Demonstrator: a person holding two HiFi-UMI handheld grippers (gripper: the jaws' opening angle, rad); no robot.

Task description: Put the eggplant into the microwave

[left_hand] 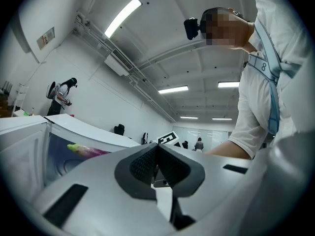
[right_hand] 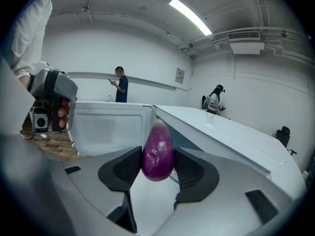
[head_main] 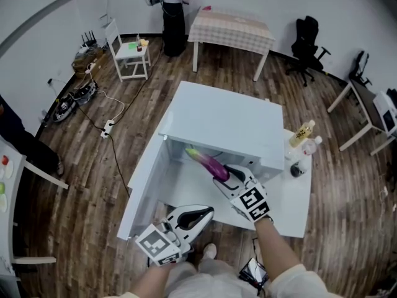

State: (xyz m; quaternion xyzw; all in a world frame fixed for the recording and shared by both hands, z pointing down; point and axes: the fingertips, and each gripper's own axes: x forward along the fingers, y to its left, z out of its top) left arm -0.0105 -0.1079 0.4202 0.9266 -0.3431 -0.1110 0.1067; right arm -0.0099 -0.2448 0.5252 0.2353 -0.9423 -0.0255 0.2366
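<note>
A purple eggplant (head_main: pixel 208 162) with a green stem end is clamped at its blunt end by my right gripper (head_main: pixel 226 176), whose pads press on both its sides (right_hand: pixel 158 151). Its stem end reaches into the open front of the white microwave (head_main: pixel 229 120), slightly above the cavity floor. The microwave door (head_main: pixel 146 179) stands swung open to the left. My left gripper (head_main: pixel 208 211) hangs low in front of the door, shut with nothing in it (left_hand: pixel 157 154). Through the door, the left gripper view shows the eggplant (left_hand: pixel 88 150) inside.
The microwave sits on a white table (head_main: pixel 291 210). Two bottles (head_main: pixel 302 133) and a small dark object (head_main: pixel 297 169) stand to its right. Behind are a cloth-covered table (head_main: pixel 231 27), a white chair (head_main: pixel 127 51), a standing person (head_main: pixel 173 11) and floor cables (head_main: pixel 105 126).
</note>
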